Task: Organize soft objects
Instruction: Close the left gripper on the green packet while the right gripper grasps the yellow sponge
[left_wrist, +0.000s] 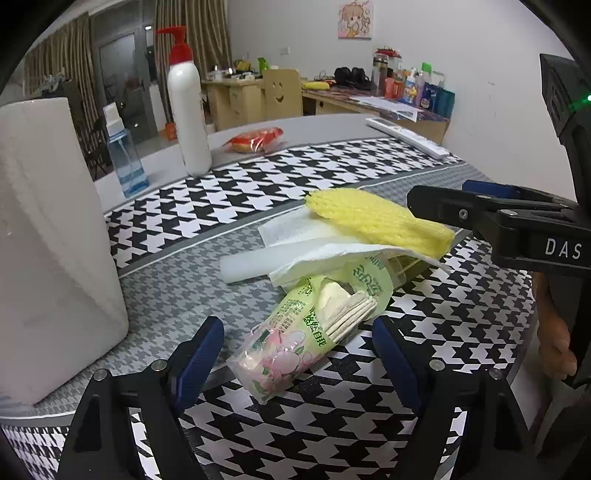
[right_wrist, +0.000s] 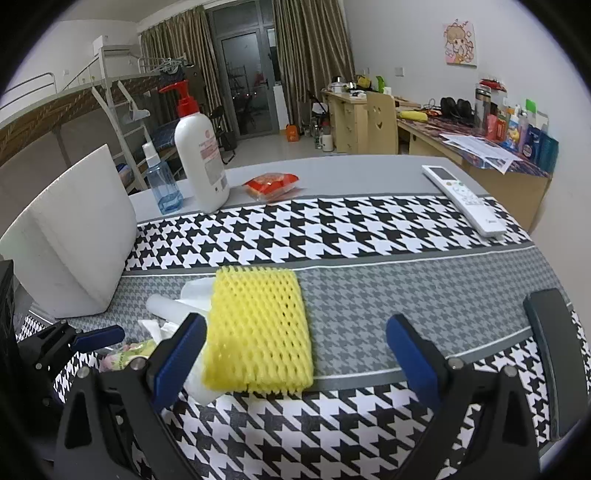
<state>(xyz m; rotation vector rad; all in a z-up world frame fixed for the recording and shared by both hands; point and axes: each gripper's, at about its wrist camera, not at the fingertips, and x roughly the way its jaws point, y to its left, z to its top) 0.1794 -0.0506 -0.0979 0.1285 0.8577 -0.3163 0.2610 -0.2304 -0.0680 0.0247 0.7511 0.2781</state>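
Left gripper (left_wrist: 297, 354) spread wide around the green tissue pack (left_wrist: 299, 332) on the houndstooth tablecloth (left_wrist: 332, 435), blue pads clear of the wrapper; right gripper (right_wrist: 295, 354) gaping too, gripping nothing, poised over the yellow foam net sleeve (right_wrist: 258, 332); sleeve atop white paper tissues (left_wrist: 295, 236) just behind the pack; white foam block (left_wrist: 48, 243) standing to the left.

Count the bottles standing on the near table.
2. The white pump bottle with the red pump stands at the far left of the table; the small blue spray bottle stands just left of it. The white foam block could hide more.
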